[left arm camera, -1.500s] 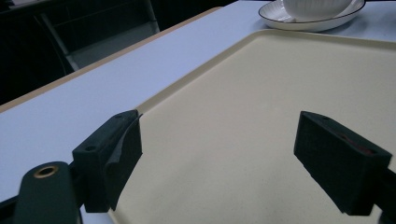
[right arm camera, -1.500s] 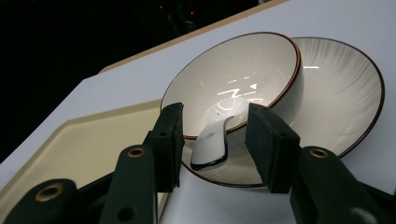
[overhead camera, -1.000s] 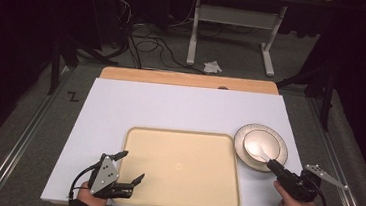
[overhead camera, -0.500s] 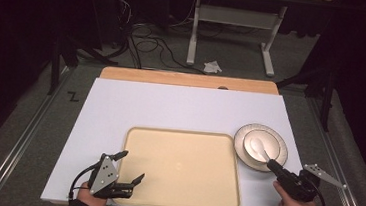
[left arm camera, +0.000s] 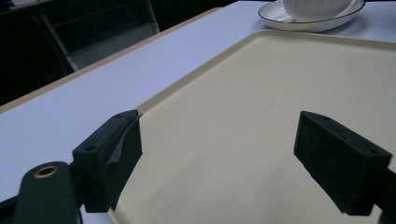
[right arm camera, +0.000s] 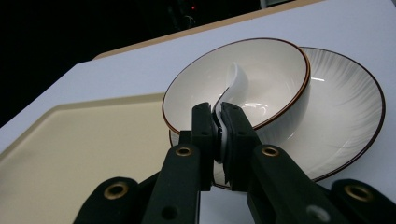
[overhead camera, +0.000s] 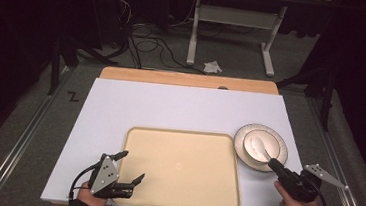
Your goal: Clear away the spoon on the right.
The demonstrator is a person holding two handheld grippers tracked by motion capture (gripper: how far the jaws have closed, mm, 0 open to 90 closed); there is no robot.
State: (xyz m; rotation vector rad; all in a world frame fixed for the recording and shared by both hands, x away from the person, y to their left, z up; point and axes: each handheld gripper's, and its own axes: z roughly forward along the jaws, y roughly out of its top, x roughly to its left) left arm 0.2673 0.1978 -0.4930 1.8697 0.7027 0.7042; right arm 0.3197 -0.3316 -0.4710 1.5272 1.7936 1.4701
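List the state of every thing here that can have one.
Left gripper: open, holding nothing, over the tray.
Right gripper: shut on the spoon handle.
Spoon: white, its end down in the bowl.
Bowl: upright on the plate.
Plate: flat on the table.
Tray: bare, flat.

Dim room, far end nearly black. Grey carpeted floor (overhead camera: 27, 134) around white table (overhead camera: 180, 108) with wooden strip (overhead camera: 188, 80) along far edge. Beyond, metal desk frame (overhead camera: 232, 32) on pale legs. Tangled black cables (overhead camera: 151, 45) and crumpled white scrap (overhead camera: 213, 66) on floor. Metal rail (overhead camera: 16, 148) at left.
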